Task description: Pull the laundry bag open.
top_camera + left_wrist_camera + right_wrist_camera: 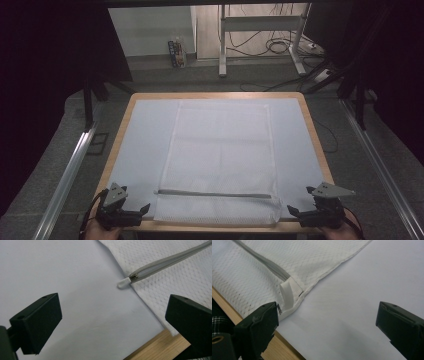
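With both grippers standing wide and empty at the table's near corners, the white mesh bag lies flat along the middle, its zipper running parallel to the near edge. The left gripper and the right gripper flank the bag's near corners, so spreading looks done; a next move would call for pinching thin fabric corners.
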Demonstrator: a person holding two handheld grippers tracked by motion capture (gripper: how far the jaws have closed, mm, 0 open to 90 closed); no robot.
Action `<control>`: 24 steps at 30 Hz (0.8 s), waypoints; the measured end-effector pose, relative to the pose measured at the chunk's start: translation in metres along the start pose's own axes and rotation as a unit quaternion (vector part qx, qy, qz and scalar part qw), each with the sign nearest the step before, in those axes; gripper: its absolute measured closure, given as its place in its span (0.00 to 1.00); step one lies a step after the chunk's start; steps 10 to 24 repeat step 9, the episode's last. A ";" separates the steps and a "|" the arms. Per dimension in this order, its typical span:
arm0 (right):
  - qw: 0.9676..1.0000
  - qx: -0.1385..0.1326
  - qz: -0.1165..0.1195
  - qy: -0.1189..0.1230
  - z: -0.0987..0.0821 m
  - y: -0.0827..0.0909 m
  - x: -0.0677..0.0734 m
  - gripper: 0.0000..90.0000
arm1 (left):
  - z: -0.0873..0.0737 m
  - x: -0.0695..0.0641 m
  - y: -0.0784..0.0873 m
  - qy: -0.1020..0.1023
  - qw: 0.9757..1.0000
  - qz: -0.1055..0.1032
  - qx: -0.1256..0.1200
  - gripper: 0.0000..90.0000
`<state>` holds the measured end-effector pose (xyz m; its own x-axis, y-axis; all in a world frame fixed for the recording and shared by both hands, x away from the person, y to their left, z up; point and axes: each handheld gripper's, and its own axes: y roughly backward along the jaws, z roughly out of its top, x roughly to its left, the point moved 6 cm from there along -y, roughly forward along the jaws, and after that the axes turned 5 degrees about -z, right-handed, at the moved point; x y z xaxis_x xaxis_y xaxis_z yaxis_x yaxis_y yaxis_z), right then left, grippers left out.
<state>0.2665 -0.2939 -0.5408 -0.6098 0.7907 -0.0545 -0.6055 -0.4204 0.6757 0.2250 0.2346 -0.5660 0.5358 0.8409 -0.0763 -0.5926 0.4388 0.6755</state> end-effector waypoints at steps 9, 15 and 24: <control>1.000 0.016 0.000 -0.001 -0.002 -0.003 -0.001 0.05 | -0.001 0.000 -0.006 -0.003 1.000 0.013 0.027 0.02; 1.000 0.016 0.000 -0.001 -0.002 -0.003 -0.001 0.05 | -0.001 0.000 -0.006 -0.003 1.000 0.013 0.027 0.02; 1.000 0.016 0.000 -0.001 -0.002 -0.003 -0.001 0.05 | -0.001 0.000 -0.006 -0.003 1.000 0.013 0.027 0.02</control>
